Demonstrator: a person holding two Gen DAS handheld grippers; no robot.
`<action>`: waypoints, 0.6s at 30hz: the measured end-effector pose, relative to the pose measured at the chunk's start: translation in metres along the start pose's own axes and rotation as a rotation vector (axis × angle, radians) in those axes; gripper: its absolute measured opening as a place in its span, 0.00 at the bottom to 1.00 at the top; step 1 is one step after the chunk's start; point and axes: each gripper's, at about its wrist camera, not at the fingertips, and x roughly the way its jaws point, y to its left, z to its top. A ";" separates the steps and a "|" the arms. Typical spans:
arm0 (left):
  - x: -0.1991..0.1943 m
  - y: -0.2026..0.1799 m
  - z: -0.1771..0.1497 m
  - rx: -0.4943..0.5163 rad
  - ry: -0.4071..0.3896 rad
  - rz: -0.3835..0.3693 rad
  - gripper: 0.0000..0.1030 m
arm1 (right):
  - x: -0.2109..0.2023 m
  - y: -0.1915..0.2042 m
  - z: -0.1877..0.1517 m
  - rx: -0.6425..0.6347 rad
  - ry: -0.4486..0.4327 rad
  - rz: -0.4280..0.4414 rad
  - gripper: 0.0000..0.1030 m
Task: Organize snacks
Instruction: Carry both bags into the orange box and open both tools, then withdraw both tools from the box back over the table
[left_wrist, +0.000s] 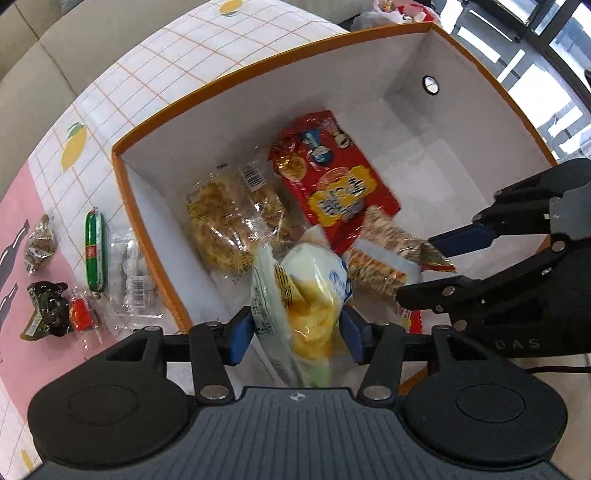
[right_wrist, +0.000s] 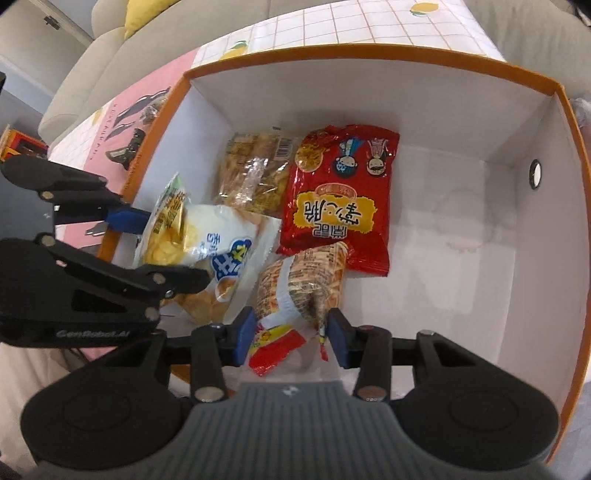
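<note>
An orange-rimmed white box (left_wrist: 221, 84) (right_wrist: 369, 51) holds a red snack bag (left_wrist: 340, 184) (right_wrist: 340, 199) and a clear noodle pack (left_wrist: 229, 221) (right_wrist: 255, 173). My left gripper (left_wrist: 297, 334) (right_wrist: 173, 251) points down into the box, open, its blue pads on either side of a white-and-yellow chip bag (left_wrist: 310, 280) (right_wrist: 207, 240) that looks unsqueezed. Beside it my right gripper (right_wrist: 291, 334) (left_wrist: 417, 267) is open around the end of a striped orange packet (right_wrist: 306, 280) (left_wrist: 384, 236), with a small gap at one pad. Both packs lean on the box floor.
Left of the box, on the pink and checked tablecloth, lie a green sausage (left_wrist: 95, 251), a clear pack of white sweets (left_wrist: 131, 273), a dark packet (left_wrist: 48, 306), a small red packet (left_wrist: 81, 314) and a brown one (left_wrist: 40, 247). The box's right half is bare floor (right_wrist: 461, 229). A sofa (right_wrist: 110, 44) stands behind.
</note>
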 end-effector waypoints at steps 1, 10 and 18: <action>-0.001 0.002 0.000 0.001 -0.002 -0.005 0.61 | 0.000 0.001 -0.001 0.005 0.002 -0.004 0.47; -0.028 0.007 -0.009 0.018 -0.081 0.024 0.67 | -0.013 0.013 -0.004 -0.018 -0.053 -0.049 0.70; -0.073 0.009 -0.033 -0.038 -0.267 -0.005 0.69 | -0.039 0.023 -0.010 0.008 -0.165 -0.145 0.70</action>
